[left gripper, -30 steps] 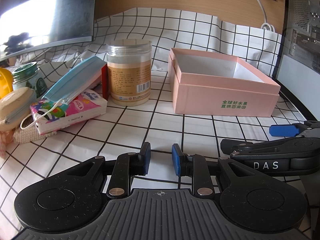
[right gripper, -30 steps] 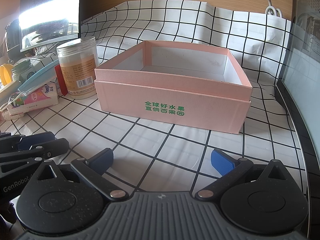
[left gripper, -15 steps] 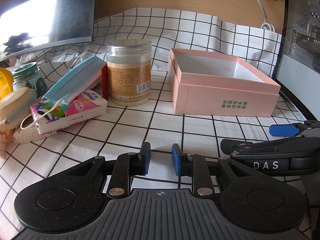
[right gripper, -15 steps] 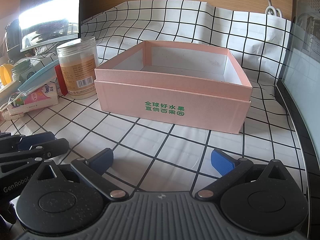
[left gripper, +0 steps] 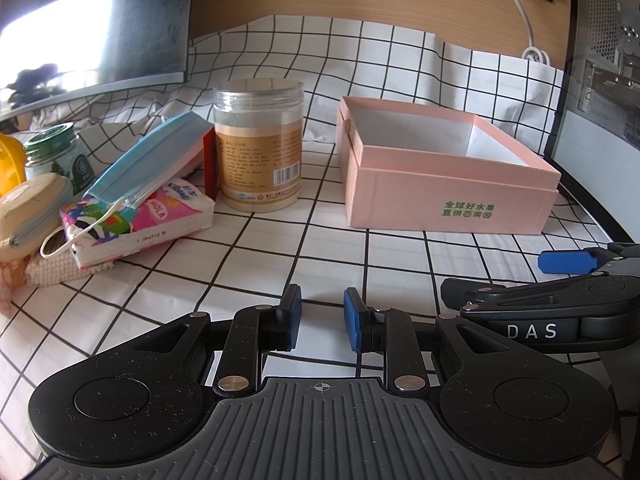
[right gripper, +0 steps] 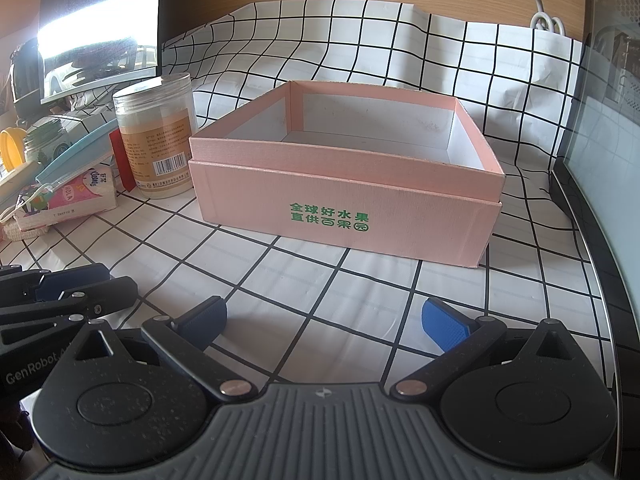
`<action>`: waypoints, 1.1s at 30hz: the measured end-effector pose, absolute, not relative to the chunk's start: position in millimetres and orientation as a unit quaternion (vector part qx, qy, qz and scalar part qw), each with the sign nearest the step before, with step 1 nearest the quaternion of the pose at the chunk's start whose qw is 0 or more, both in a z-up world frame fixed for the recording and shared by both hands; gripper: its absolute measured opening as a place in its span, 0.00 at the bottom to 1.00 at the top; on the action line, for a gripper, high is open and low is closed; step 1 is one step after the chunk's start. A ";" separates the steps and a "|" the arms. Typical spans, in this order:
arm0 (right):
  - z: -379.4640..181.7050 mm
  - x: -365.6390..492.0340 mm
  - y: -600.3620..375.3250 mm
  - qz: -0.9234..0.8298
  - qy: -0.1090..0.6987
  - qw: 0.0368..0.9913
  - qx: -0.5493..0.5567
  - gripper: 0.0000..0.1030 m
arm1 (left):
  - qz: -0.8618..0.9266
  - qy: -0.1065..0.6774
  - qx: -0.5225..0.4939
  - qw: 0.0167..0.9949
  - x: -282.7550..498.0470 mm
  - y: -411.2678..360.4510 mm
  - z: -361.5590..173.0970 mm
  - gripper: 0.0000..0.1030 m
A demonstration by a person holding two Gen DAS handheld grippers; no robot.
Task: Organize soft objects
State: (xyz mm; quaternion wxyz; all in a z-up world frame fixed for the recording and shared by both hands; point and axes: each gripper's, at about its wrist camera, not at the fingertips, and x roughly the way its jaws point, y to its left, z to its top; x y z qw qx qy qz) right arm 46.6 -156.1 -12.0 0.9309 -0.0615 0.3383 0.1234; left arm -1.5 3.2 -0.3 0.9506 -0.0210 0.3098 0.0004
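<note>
An empty pink box [left gripper: 448, 184] stands on the checked cloth, and it also shows in the right wrist view [right gripper: 344, 196]. At the left lie a blue face mask [left gripper: 148, 160], a pink tissue pack [left gripper: 140, 224], a beige zip pouch [left gripper: 28, 212] and a knitted cream piece [left gripper: 52, 270]. My left gripper [left gripper: 322, 316] is low over the cloth in front, its jaws a narrow gap apart and empty. My right gripper [right gripper: 324, 320] is wide open and empty in front of the box.
A clear plastic jar [left gripper: 258, 144] stands between the soft things and the box. A green-lidded jar [left gripper: 52, 152] and a yellow object [left gripper: 10, 164] sit at the far left. A monitor [left gripper: 92, 28] is behind them, a dark case [left gripper: 600, 60] at the right.
</note>
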 end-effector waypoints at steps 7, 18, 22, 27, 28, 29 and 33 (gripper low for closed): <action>-12.0 46.5 -156.1 0.123 0.338 0.931 -0.062 1.00 | 0.001 0.310 -0.020 0.951 -0.6 4.1 -0.7 0.25; -12.0 46.4 -156.0 0.123 0.338 0.931 -0.062 1.00 | 0.001 0.310 -0.019 0.951 -0.4 4.6 -1.1 0.26; -12.1 46.4 -155.9 0.123 0.338 0.931 -0.062 1.00 | 0.001 0.310 -0.017 0.951 -1.1 0.8 0.1 0.26; -12.0 46.4 -156.0 0.123 0.338 0.931 -0.062 1.00 | 0.002 0.310 -0.017 0.951 -0.9 0.6 0.1 0.26; -12.0 46.4 -156.0 0.123 0.338 0.931 -0.062 1.00 | 0.002 0.310 -0.016 0.951 -0.6 0.1 0.0 0.26; -11.9 46.4 -156.1 0.123 0.338 0.931 -0.062 1.00 | 0.003 0.311 -0.016 0.950 -0.5 -0.1 0.2 0.26; -11.8 46.3 -156.4 0.124 0.338 0.931 -0.061 1.00 | 0.002 0.316 -0.019 0.948 1.5 0.9 1.3 0.26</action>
